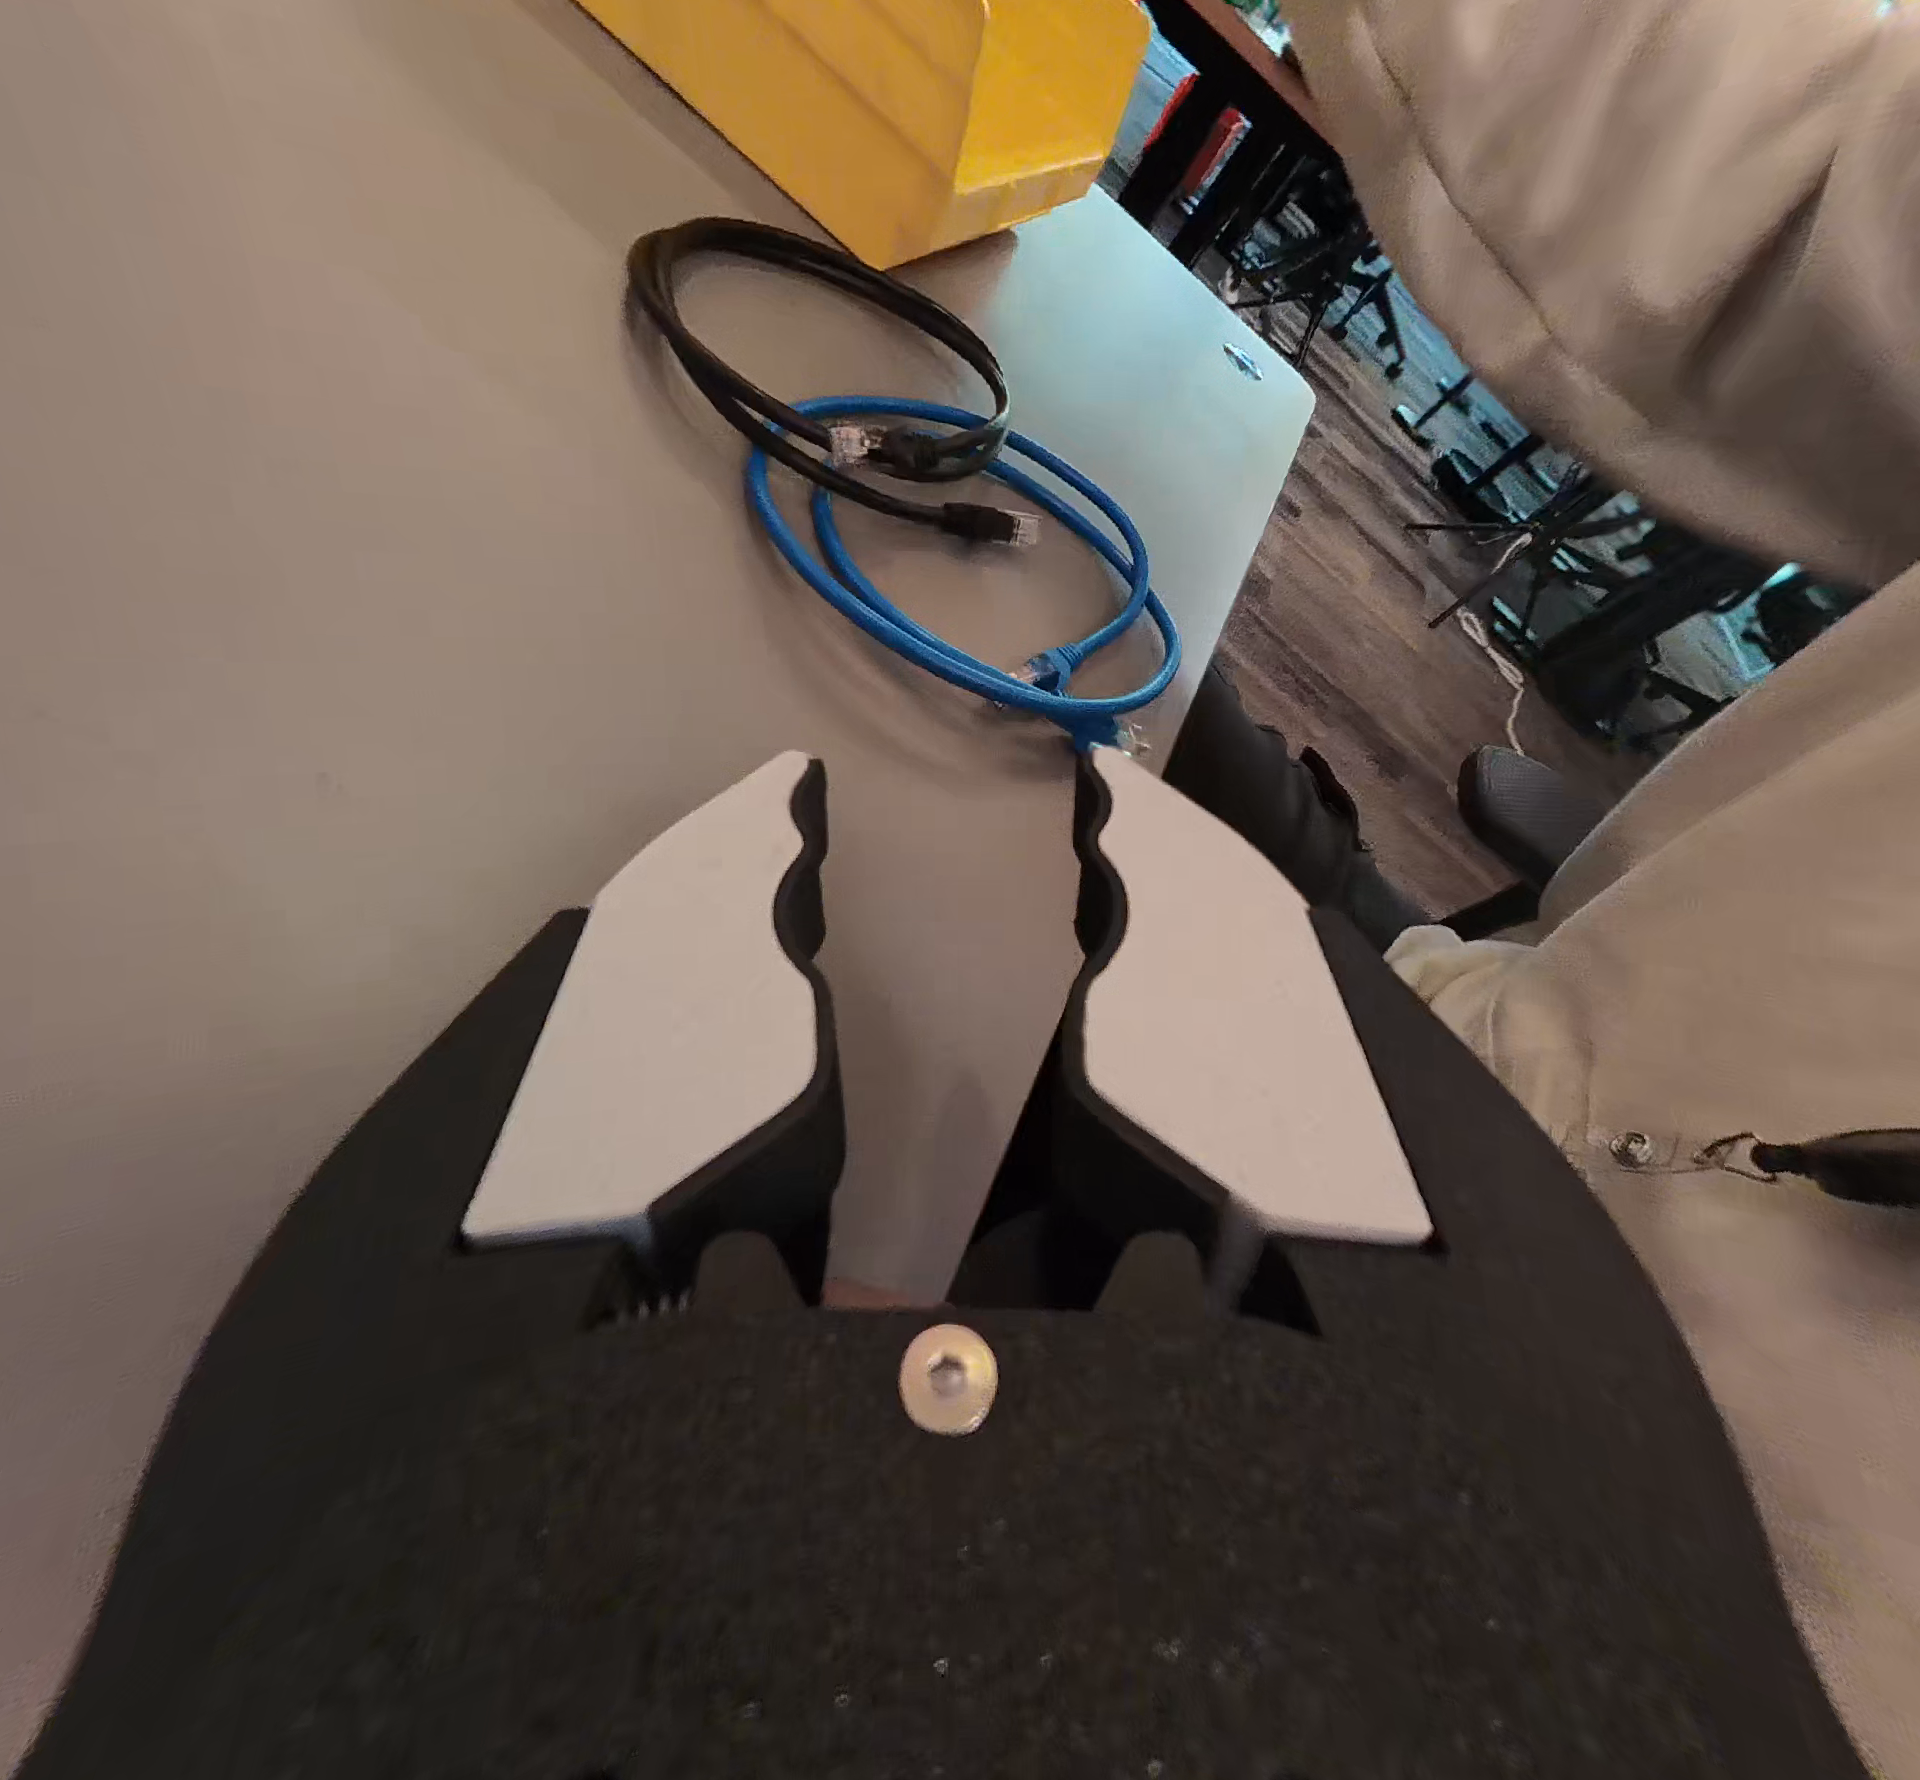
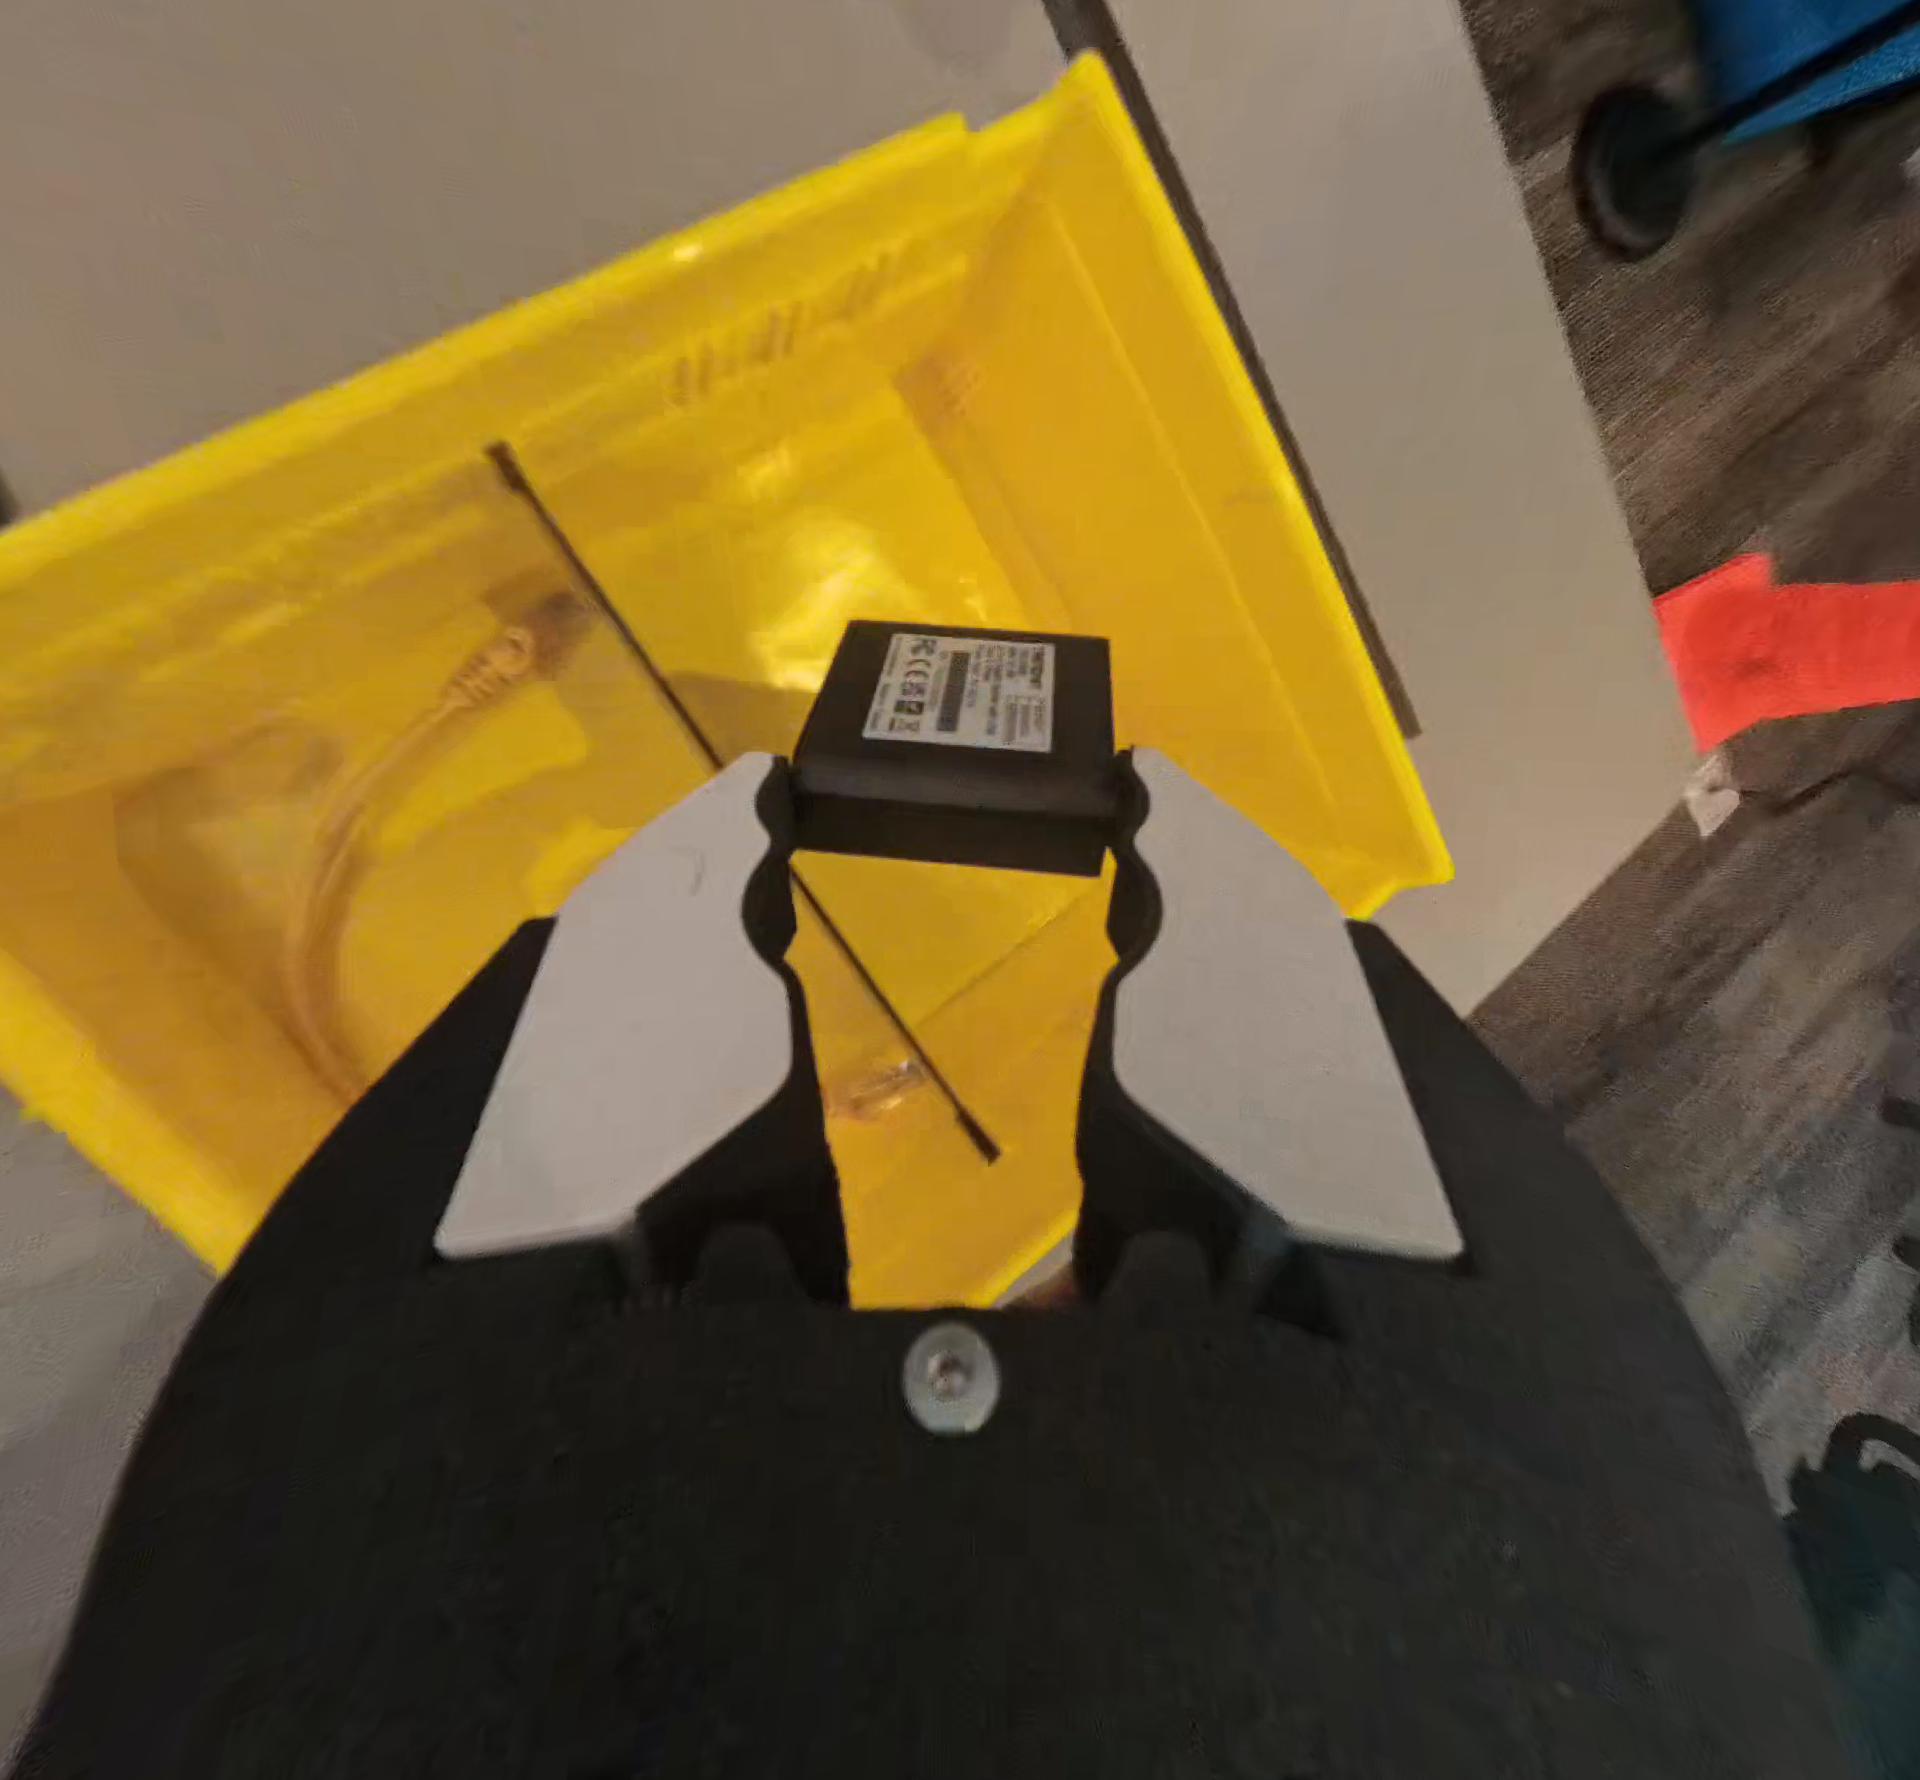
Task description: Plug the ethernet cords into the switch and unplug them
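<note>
My right gripper [image 2: 951,795] has its jaws squeezed on the black switch [image 2: 961,722], mid-frame over the yellow bin [image 2: 1195,483]. My left gripper [image 1: 951,774] has open, empty jaws. The 2 cords, blue cord [image 1: 1101,525] and black cord [image 1: 790,276], lie center frame on the worktop [image 1: 312,483]. I think I should set the switch down flat, ports facing the cords.

Only writing you've got in view is the white sticker [image 2: 961,691] on the upward face of the small black switch [image 2: 951,743] that your right tool [image 2: 948,774] is pinching above the yellow bin [image 2: 1195,504]. It carries rows of tiny print, a dark bar and some compliance-type marks, all too small and blurry to make out. Over on your left wrist view, nothing readable at all.
</note>
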Tool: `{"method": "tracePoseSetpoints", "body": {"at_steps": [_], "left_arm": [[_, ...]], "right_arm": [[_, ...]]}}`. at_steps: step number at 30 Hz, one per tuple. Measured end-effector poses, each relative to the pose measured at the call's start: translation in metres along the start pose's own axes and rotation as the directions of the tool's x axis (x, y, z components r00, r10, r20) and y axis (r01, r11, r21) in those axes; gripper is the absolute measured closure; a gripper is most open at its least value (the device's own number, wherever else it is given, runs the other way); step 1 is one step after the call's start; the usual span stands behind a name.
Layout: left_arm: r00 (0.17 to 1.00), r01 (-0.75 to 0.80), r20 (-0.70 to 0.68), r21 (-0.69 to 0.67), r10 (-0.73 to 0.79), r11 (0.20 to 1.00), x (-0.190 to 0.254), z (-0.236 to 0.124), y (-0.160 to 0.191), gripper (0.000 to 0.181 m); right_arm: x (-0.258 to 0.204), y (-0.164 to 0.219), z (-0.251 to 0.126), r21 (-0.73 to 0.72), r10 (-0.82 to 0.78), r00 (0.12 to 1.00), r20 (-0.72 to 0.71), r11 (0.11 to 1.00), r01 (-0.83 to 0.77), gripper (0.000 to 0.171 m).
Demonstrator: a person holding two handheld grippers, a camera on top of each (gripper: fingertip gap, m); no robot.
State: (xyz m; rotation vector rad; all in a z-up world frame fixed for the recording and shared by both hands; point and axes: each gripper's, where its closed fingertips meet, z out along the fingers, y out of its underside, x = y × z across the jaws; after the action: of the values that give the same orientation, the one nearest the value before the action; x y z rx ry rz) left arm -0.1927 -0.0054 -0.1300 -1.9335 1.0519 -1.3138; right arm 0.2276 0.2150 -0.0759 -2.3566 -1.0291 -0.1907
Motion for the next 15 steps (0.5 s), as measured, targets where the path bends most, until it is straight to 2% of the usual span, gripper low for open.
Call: {"method": "tracePoseSetpoints", "body": {"at_steps": [3,7,10,13,15], "left_arm": [[0.999,-0.041,0.022,0.017,0.041,0.999,0.004,-0.002,-0.004,0.136],[0.996,-0.07,0.053,0.052,0.067,0.996,0.007,-0.009,-0.01,0.137],[0.994,-0.085,0.08,0.054,0.08,0.995,0.006,-0.015,-0.007,0.138],[0.992,-0.091,0.094,0.037,0.087,0.995,0.003,-0.018,-0.002,0.138],[0.989,-0.109,0.102,0.017,0.106,0.994,0.002,-0.018,0.0,0.138]], "right_arm": [[0.005,0.004,0.048,-0.092,0.039,0.992,0.116,0.995,-0.028,0.113],[-0.002,0.009,0.092,-0.203,0.024,0.984,0.178,0.979,0.013,0.113],[0.005,0.018,0.098,-0.25,0.068,0.978,0.197,0.968,-0.017,0.113],[0.003,0.054,0.093,-0.45,0.08,0.966,0.244,0.892,0.04,0.113],[0.0,0.064,0.096,-0.495,0.099,0.961,0.258,0.868,0.043,0.113]]}}
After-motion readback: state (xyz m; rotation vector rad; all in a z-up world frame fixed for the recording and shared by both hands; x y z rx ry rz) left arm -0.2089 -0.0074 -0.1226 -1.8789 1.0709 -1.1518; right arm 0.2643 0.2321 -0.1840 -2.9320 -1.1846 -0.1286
